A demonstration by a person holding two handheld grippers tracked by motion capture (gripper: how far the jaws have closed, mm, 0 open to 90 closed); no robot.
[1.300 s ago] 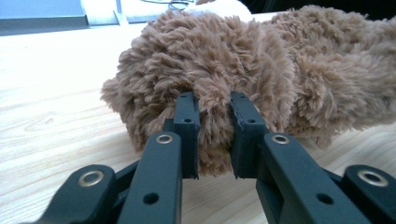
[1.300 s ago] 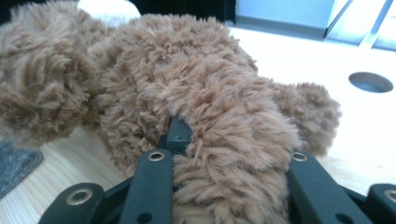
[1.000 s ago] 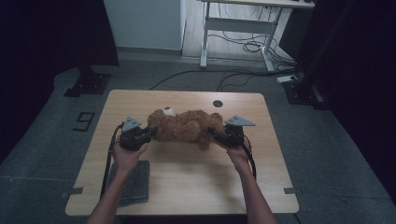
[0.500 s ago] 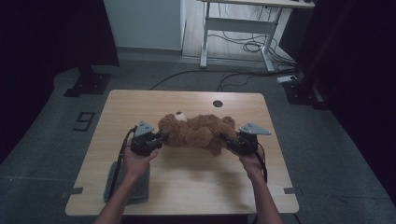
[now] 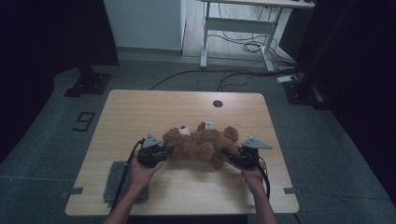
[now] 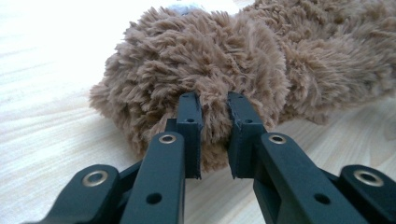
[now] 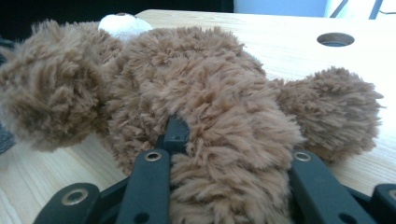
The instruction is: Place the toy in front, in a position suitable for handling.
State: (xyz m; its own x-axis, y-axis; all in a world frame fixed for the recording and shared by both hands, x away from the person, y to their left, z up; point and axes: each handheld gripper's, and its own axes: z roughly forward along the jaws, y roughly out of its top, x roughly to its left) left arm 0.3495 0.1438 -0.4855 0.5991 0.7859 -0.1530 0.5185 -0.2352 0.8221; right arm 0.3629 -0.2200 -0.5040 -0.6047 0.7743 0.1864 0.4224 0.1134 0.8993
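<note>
A brown plush teddy bear lies across the middle of the wooden table, white snout up. My left gripper is at its left end, my right gripper at its right end. In the left gripper view the jaws of the left gripper are shut on a tuft of the bear, fur squeezed between the pads. In the right gripper view the right gripper clamps a thick limb of the bear; fur bulges over its jaws and hides the right one.
A grey pad lies at the table's front left edge under the left forearm. A round cable hole sits near the far edge. Beyond the table stand a white desk frame with cables and a black stand base.
Both hands have moved nearer the table's front edge and slightly right, sinking, and the bear has come along between them.
</note>
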